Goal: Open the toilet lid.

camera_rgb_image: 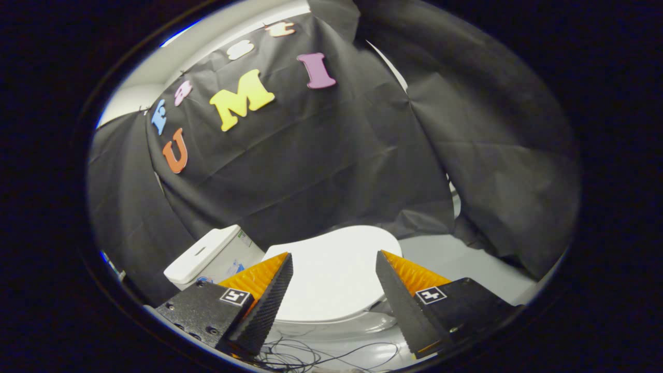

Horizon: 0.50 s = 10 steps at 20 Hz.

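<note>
A white toilet stands just ahead of the fingers, its lid [334, 272] lying flat and closed over the bowl. The white cistern [207, 255] sits beyond the left finger, at the lid's hinge end. My gripper [334, 261] hovers above the lid, open, with the lid's white surface showing through the wide gap between the two fingers. Nothing is held. The lid's near edge and the bowl rim [342, 324] show below, between the fingers.
Black cloth walls [321, 166] close in behind and to the right of the toilet. A pale floor strip [456, 259] lies to the right of the bowl. Thin dark cables [311, 355] trail on the floor in front of the toilet.
</note>
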Available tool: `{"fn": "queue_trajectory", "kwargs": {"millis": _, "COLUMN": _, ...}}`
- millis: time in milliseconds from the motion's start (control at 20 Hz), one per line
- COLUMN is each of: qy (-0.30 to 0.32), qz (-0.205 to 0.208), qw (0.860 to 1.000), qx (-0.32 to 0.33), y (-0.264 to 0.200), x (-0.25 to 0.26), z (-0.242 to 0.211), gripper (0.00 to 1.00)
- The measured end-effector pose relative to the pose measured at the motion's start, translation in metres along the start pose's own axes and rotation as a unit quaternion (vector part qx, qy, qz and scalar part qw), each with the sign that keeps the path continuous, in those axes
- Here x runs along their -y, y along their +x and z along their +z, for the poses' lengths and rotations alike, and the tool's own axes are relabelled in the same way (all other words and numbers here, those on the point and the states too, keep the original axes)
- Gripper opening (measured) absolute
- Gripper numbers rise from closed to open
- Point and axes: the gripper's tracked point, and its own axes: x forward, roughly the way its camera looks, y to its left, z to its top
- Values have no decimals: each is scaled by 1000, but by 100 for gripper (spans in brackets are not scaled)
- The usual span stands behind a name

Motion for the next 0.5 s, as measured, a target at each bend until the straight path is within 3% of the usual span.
{"fn": "queue_trajectory", "kwargs": {"millis": 500, "qy": 113, "qz": -19, "qw": 992, "qx": -57, "y": 41, "x": 72, "z": -45, "gripper": 100}}
